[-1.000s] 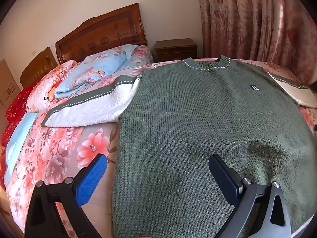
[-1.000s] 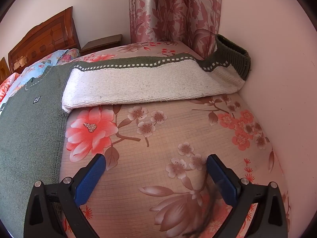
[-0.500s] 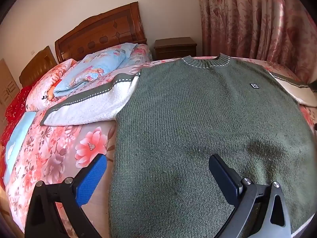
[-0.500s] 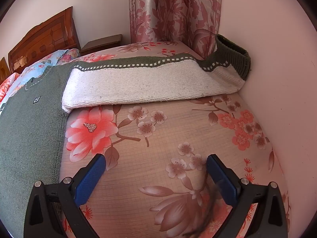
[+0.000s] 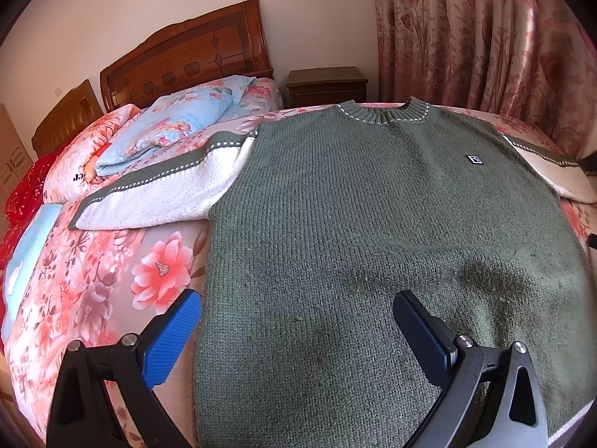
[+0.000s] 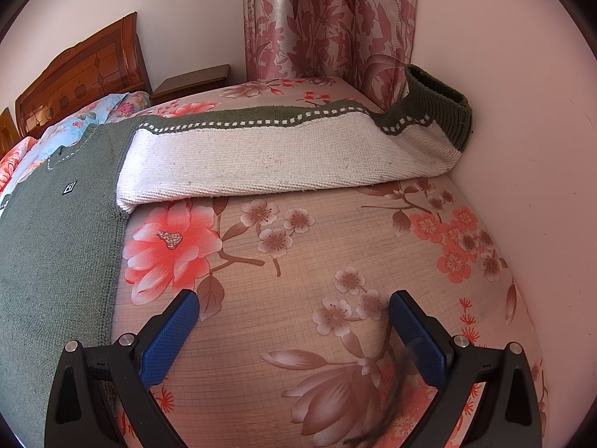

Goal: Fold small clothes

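Note:
A green knit sweater [image 5: 373, 231] with white sleeves lies flat, front up, on the floral bed [image 5: 93, 280]. Its left sleeve [image 5: 168, 190] stretches out toward the pillows. My left gripper [image 5: 296, 317] is open and empty, just above the sweater's lower left part. In the right wrist view the sweater's body [image 6: 56, 242] is at the left and its other white sleeve [image 6: 280, 160] runs right, with the green cuff [image 6: 440, 100] curled up against the wall. My right gripper [image 6: 293, 317] is open and empty over bare bedsheet [image 6: 335, 242], right of the sweater's side edge.
Folded blue and pink quilts [image 5: 168, 127] lie at the head of the bed by a wooden headboard [image 5: 186, 56]. A nightstand [image 5: 326, 82] and floral curtains [image 5: 485, 37] stand behind. A pink wall [image 6: 541, 149] borders the bed on the right.
The left gripper has drifted slightly left and down over the sweater. The right gripper has hardly moved. The sweater lies as before.

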Motion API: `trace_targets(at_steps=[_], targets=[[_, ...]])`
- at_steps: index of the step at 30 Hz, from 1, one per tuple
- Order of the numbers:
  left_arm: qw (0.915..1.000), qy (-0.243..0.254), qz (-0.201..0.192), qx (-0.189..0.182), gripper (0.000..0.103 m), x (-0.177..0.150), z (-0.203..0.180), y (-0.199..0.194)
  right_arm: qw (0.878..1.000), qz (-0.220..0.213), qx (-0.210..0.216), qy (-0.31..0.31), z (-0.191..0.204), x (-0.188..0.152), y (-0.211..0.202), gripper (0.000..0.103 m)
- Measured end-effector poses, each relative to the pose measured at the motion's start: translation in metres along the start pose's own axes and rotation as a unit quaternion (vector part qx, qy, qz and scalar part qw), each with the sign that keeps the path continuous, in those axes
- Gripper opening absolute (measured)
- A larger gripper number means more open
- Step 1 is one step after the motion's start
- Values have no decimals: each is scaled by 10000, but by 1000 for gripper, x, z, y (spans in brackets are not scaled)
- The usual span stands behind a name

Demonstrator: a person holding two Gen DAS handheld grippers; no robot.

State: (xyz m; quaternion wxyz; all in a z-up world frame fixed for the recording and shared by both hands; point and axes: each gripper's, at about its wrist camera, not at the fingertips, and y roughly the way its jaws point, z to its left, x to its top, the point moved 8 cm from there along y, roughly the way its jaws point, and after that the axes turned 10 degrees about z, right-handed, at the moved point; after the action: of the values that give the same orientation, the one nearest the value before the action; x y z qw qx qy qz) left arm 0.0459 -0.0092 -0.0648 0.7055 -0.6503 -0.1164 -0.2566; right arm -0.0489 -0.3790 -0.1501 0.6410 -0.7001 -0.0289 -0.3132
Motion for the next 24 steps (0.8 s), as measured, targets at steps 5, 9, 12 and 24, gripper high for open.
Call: trace_targets(at_steps=[5, 9, 12, 24], targets=[[10000, 15, 60, -16, 103, -2, -1, 3, 10000, 0, 0, 0, 0, 0, 0, 103], [10000, 6, 71, -40, 103, -2, -1, 4, 10000, 0, 0, 0, 0, 0, 0, 103], [9999, -8, 93, -49, 103, -2, 0, 6, 10000, 0, 0, 0, 0, 0, 0, 103], [9996, -184, 187, -102, 103, -2, 9, 10, 10000, 0, 0, 0, 0, 0, 0, 103]])
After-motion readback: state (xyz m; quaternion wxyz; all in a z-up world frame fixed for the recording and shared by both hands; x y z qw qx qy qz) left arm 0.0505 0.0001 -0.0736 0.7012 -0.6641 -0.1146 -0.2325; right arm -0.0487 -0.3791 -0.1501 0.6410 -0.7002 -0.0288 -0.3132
